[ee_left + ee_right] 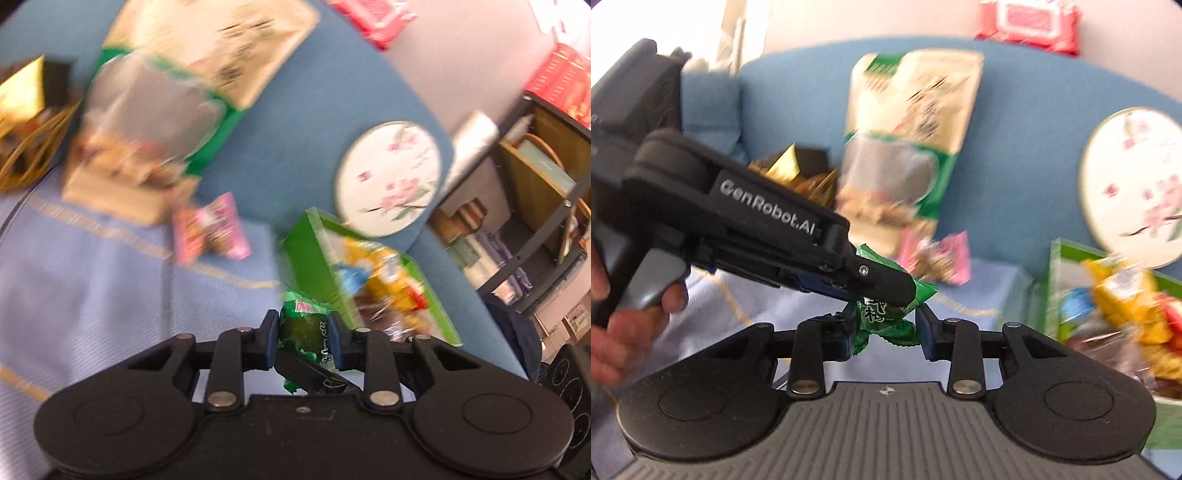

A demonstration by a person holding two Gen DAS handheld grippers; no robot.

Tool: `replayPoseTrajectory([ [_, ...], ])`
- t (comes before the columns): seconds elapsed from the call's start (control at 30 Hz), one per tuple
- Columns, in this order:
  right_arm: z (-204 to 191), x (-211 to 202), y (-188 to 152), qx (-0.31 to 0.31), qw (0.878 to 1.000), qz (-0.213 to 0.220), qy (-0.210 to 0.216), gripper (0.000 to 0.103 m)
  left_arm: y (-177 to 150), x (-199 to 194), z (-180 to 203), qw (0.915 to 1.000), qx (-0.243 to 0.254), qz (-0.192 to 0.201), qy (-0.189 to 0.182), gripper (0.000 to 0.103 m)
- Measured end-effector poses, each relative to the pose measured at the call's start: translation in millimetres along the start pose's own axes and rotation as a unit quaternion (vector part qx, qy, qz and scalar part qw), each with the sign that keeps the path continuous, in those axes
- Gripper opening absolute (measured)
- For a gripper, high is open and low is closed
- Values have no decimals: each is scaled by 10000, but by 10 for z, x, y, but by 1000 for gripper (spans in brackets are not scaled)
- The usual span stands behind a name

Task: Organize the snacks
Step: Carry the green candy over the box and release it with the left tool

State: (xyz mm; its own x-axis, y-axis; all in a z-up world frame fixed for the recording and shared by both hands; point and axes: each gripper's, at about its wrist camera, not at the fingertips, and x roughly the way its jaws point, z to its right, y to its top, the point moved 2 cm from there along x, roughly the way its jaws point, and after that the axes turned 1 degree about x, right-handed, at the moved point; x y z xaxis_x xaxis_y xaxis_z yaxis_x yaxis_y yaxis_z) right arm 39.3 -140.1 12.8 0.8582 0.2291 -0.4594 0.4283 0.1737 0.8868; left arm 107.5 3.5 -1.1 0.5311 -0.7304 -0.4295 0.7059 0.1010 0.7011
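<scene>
You see a glossy green plastic wrapper [886, 314], matt black plastic gripper arms [775, 221], a woven light-blue cloth [92, 277], a shiny gold box [22, 92].

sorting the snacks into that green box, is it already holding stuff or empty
Holding stuff: the green box has yellow, blue and red packets heaped inside. How full it is, the blur hides.

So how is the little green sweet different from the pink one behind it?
The green sweet is gripped between the tongs, off the cloth; the pink sweet lies loose on the cloth, untouched. Green wrapper against pink wrapper. Both are small single wrapped snacks.
</scene>
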Motion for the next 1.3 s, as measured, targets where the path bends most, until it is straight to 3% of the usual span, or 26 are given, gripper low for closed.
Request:
replayPoseTrajectory([
  [0.2,529,-340,146,282,9971,228,-674,58,199,400,666,9972,615,-66,-421,51],
  [0.43,1240,-645,127,638,9830,464,-1659,59,260,1114,1420,9871,1208,-304,-1002,51],
  [0.67,1854,-658,-111,1286,9608,137,-2453,58,41,1880,1847,9759,1577,-733,-1315,52],
  [0.83,2129,-614,-308,1649,9498,-111,-2658,58,-74,2264,1928,9721,1604,-1070,-1335,56],
  [0.87,2161,-601,-344,1687,9483,-132,-2684,59,-95,2288,1941,9717,1680,-1077,-1267,65],
  [0.93,2173,-558,-436,1581,9437,-226,-2896,65,-111,2211,1923,9740,1797,-903,-1040,103],
  [0.97,2167,-547,-460,1448,9419,-305,-3017,75,-106,2139,1905,9752,1828,-771,-981,103],
  [1.07,2040,-606,-447,1101,9457,-271,-3046,93,-45,1859,1786,9786,1819,-515,-816,103],
  [1.17,1879,-653,-339,924,9507,55,-2959,97,44,1563,1592,9830,1687,-401,-611,103],
  [1.3,1660,-622,-225,918,9618,325,-2560,99,132,1198,1236,9883,1510,-201,24,103],
])
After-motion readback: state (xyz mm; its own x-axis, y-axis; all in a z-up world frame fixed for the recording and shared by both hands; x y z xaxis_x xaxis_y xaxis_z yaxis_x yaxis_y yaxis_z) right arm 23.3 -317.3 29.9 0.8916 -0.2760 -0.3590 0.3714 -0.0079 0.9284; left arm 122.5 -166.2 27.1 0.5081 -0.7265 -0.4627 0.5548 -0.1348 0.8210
